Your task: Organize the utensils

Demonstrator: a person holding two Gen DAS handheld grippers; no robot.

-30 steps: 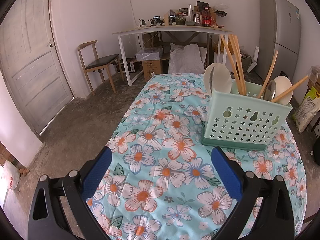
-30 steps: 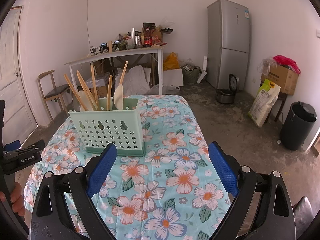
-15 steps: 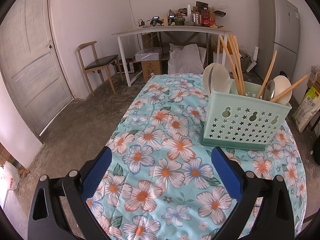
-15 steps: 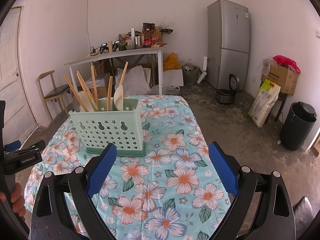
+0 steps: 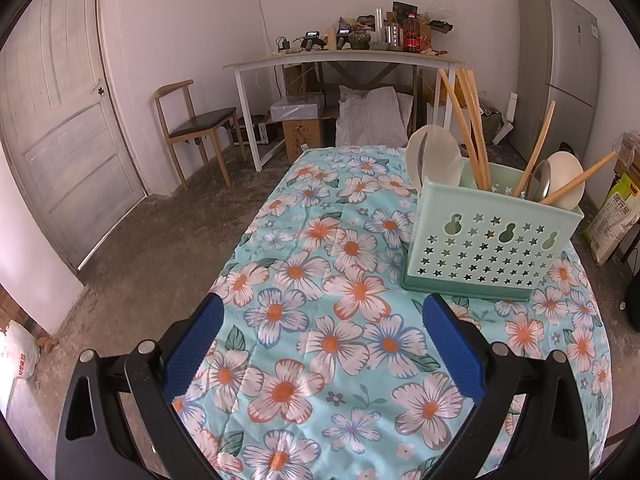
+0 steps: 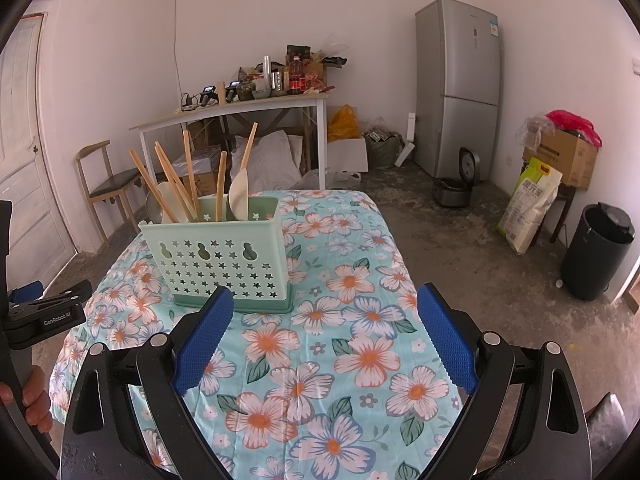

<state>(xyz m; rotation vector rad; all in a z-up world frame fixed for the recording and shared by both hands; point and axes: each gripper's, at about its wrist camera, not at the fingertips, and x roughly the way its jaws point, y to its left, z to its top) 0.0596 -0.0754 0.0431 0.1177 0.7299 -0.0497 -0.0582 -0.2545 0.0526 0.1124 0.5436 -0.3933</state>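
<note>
A mint-green perforated utensil caddy (image 5: 488,240) (image 6: 220,256) stands upright on the floral tablecloth (image 5: 320,320) (image 6: 340,320). Inside it stand wooden chopsticks (image 5: 468,120) (image 6: 172,184), pale spoons (image 5: 434,160) (image 6: 239,196) and a metal spoon (image 5: 538,180). My left gripper (image 5: 322,354) hovers open over the cloth, with the caddy ahead and to its right. The right gripper (image 6: 324,340) is open too, nothing between its blue pads, the caddy just ahead on its left. The other tool (image 6: 40,316) and a hand (image 6: 32,396) show at the left edge of the right wrist view.
Beyond the table stand a white desk (image 5: 340,64) loaded with clutter, a wooden chair (image 5: 192,124), a door (image 5: 56,120) and a grey fridge (image 6: 458,88). A black bin (image 6: 598,252), a sack (image 6: 530,204) and a cardboard box (image 6: 568,156) line the right wall.
Nothing has visibly changed apart from a very slight drift of the left view; both grippers stay open and the caddy stays put.
</note>
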